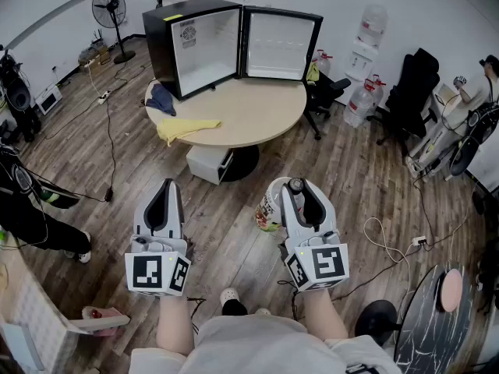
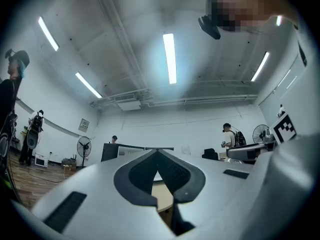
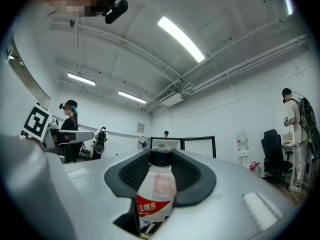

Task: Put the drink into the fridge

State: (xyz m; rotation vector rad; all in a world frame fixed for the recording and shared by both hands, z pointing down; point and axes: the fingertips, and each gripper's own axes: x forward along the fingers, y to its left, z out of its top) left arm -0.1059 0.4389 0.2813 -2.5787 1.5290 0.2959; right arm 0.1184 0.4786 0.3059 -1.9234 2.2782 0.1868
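The drink (image 1: 269,212), a clear bottle with a black cap and a red-and-white label, stands between the jaws of my right gripper (image 1: 291,187), which is shut on it. In the right gripper view the bottle (image 3: 155,194) fills the gap, its cap at the jaw tips. My left gripper (image 1: 166,190) is beside it to the left, shut and holding nothing; its tips meet in the left gripper view (image 2: 159,157). Far ahead, the black mini fridge (image 1: 204,44) stands on a round table (image 1: 257,114), its door (image 1: 281,45) swung open to the right and its white inside bare.
A yellow cloth (image 1: 187,128) and a blue cloth (image 1: 161,99) lie on the table's left side. A white box (image 1: 209,163) sits under it. Black chairs (image 1: 412,86), water bottles (image 1: 361,100), a fan (image 1: 110,10) and floor cables (image 1: 394,245) surround it. A person (image 1: 23,209) stands at the left.
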